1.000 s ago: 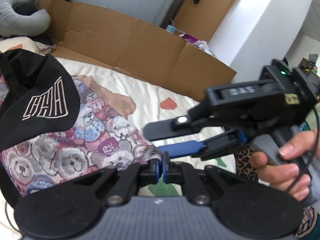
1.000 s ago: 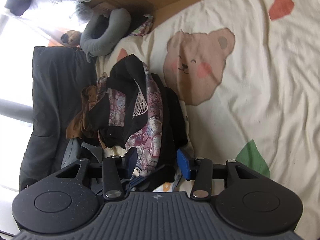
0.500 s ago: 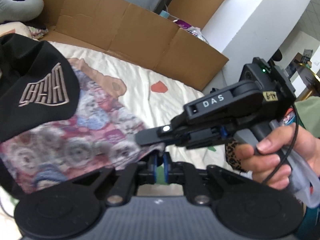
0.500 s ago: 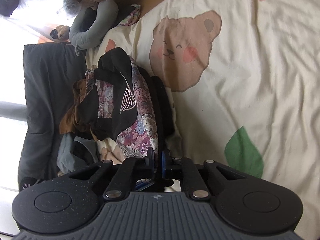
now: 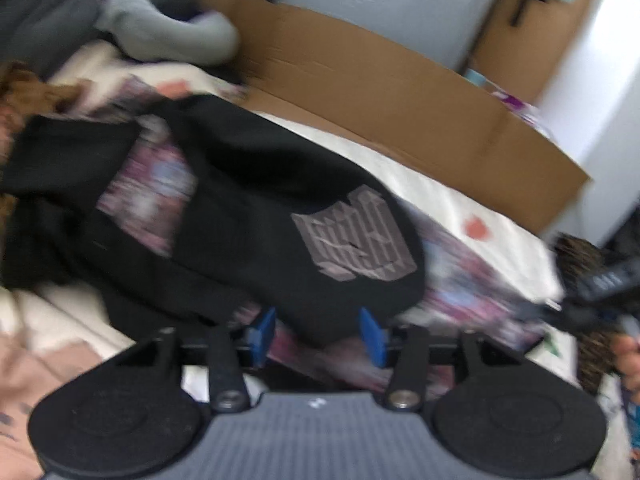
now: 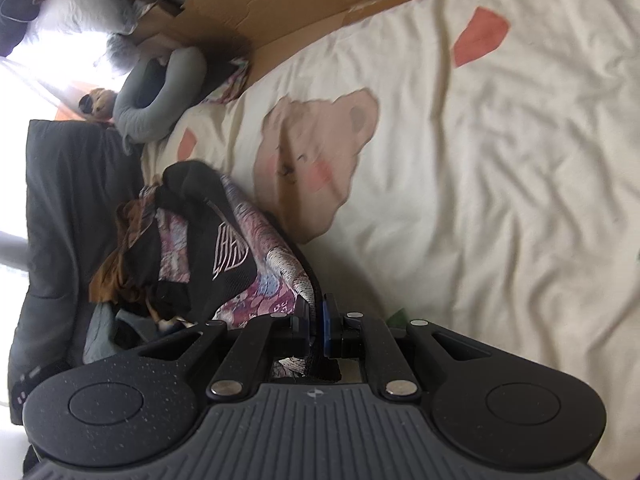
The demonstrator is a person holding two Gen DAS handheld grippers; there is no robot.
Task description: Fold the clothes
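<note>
Left-wrist view: we are spreading our left gripper [image 5: 316, 334] over the black garment [image 5: 256, 216] at twelve o'clock, gripping nothing. Right gripper [image 6: 319, 320] is pinching the patterned cloth [image 6: 276, 276] edge; tugging risks dragging the tangled pile.

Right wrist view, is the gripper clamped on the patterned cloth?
Yes, the right gripper is shut on an edge of the patterned cloth.
</note>
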